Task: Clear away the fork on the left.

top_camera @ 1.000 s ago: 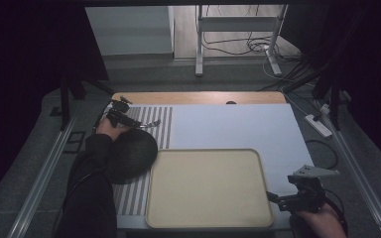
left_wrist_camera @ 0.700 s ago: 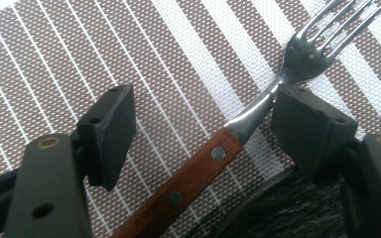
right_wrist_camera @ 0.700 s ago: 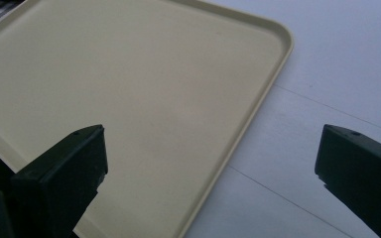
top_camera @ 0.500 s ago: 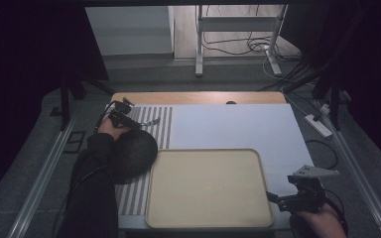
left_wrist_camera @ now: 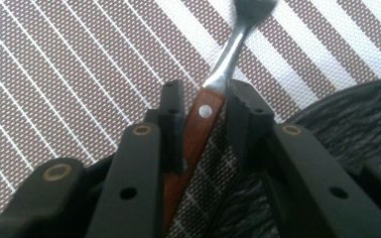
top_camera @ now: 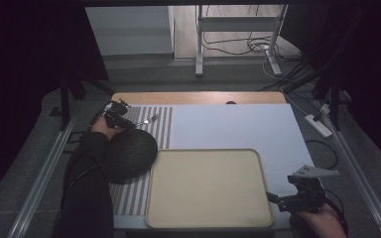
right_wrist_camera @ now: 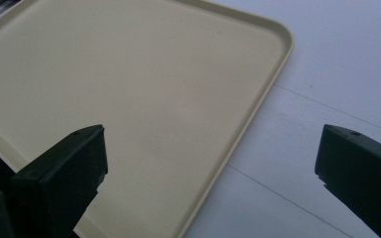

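A metal utensil [left_wrist_camera: 206, 116] with a brown wooden handle lies on the striped placemat [left_wrist_camera: 69, 84], its shiny head [top_camera: 151, 119] pointing right. My left gripper [left_wrist_camera: 203, 99] has just been closing and its pads now pinch the handle from both sides. In the high view this left gripper [top_camera: 126, 121] sits at the table's far left, just beyond a dark round plate [top_camera: 129, 153]. My right gripper [top_camera: 278, 198] hovers open at the front right corner of the beige tray [top_camera: 208, 188]. Its jaws stand wide apart with nothing between them, over the tray's rim [right_wrist_camera: 258, 114].
The dark plate's textured rim [left_wrist_camera: 337, 124] lies right beside the left jaws. A white mat [top_camera: 228, 126] covers the table behind the tray. A power strip [top_camera: 317, 124] and cables lie off the table's right side, and a metal stand [top_camera: 198, 44] rises behind.
The left gripper's jaws have drawn together on the utensil's handle, with the hand barely shifting. The right gripper and the tray have stayed put.
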The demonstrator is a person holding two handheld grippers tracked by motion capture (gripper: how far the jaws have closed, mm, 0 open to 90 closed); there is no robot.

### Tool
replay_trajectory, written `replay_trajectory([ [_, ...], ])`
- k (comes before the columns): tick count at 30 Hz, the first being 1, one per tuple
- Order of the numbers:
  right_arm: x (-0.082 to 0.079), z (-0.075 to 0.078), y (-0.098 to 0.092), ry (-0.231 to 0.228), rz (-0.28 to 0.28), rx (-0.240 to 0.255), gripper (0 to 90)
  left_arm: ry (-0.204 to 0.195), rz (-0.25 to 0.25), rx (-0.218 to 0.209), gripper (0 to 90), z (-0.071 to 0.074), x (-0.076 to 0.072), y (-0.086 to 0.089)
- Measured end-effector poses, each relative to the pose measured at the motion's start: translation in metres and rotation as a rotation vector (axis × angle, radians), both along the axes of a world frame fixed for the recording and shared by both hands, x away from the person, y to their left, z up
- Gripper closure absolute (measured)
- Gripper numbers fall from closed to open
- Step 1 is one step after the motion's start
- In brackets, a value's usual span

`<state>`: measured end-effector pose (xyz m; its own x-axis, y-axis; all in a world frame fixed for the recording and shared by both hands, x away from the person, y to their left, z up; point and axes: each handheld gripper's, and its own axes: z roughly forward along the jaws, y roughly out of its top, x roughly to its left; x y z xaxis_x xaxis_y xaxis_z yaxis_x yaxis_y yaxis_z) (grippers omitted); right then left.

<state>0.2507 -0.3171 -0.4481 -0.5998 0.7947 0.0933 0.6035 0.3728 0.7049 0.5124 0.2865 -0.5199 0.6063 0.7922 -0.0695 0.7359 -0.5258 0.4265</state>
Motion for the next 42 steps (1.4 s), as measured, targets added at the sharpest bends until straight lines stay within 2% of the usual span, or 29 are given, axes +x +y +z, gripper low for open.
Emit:
replay_trajectory([
  [5, 0.0, 0.0, 0.0, 0.0, 0.0, 0.0, 0.5, -0.036, -0.052, 0.018, 72.3, -0.001, -0.002, 0.001],
  [6, 0.0, 0.0, 0.0, 0.0, -0.001, -0.001, 0.5, -0.044, -0.069, 0.039, 73.1, -0.001, -0.002, 0.0],
  [8, 0.0, 0.0, 0.0, 0.001, -0.001, -0.001, 0.5, -0.035, -0.06, 0.036, 78.0, -0.001, -0.001, 0.0],
  [14, 0.0, 0.0, 0.0, 0.002, -0.002, 0.004, 0.5, -0.05, -0.068, 0.01, 78.1, -0.003, -0.002, 0.004],
  [15, 0.0, 0.0, 0.0, 0.003, -0.001, 0.004, 0.5, -0.053, -0.069, 0.017, 78.1, -0.002, -0.002, 0.005],
  [16, 0.001, 0.0, 0.0, 0.004, -0.001, 0.005, 0.5, -0.068, -0.067, 0.041, 78.1, -0.002, -0.003, 0.005],
  [17, 0.001, 0.0, 0.0, 0.003, -0.001, 0.005, 0.5, -0.069, -0.068, 0.044, 78.2, 0.0, -0.002, 0.006],
  [19, 0.001, 0.0, 0.0, 0.005, -0.002, 0.006, 0.5, -0.098, -0.066, 0.073, 78.1, 0.004, -0.003, 0.007],
  [22, 0.001, 0.0, 0.0, 0.006, -0.003, 0.006, 0.5, -0.126, -0.061, 0.095, 78.1, 0.014, -0.005, 0.01],
  [27, 0.001, 0.0, 0.0, 0.006, -0.003, 0.004, 0.5, -0.149, -0.034, 0.103, 78.0, 0.03, -0.012, 0.015],
  [28, 0.001, 0.0, 0.0, 0.006, -0.003, 0.004, 0.5, -0.152, -0.026, 0.094, 78.0, 0.031, -0.014, 0.015],
  [29, 0.001, 0.0, 0.0, 0.006, -0.003, 0.003, 0.5, -0.16, -0.013, 0.065, 78.0, 0.035, -0.02, 0.016],
  [30, 0.001, 0.0, 0.0, 0.006, -0.003, 0.003, 0.5, -0.16, -0.013, 0.065, 78.0, 0.035, -0.02, 0.016],
  [31, 0.001, 0.0, 0.0, 0.006, -0.003, 0.003, 0.5, -0.159, -0.008, 0.04, 78.0, 0.037, -0.023, 0.016],
  [38, 0.0, 0.0, 0.0, 0.003, -0.003, -0.002, 0.5, -0.151, -0.004, -0.029, 78.0, 0.038, -0.042, 0.009],
  [39, 0.001, 0.0, 0.0, 0.003, -0.002, -0.002, 0.5, -0.151, 0.0, -0.026, 78.0, 0.038, -0.044, 0.007],
  [42, 0.001, 0.0, 0.0, 0.003, -0.003, -0.002, 0.5, -0.144, -0.004, -0.052, 78.0, 0.038, -0.053, 0.002],
])
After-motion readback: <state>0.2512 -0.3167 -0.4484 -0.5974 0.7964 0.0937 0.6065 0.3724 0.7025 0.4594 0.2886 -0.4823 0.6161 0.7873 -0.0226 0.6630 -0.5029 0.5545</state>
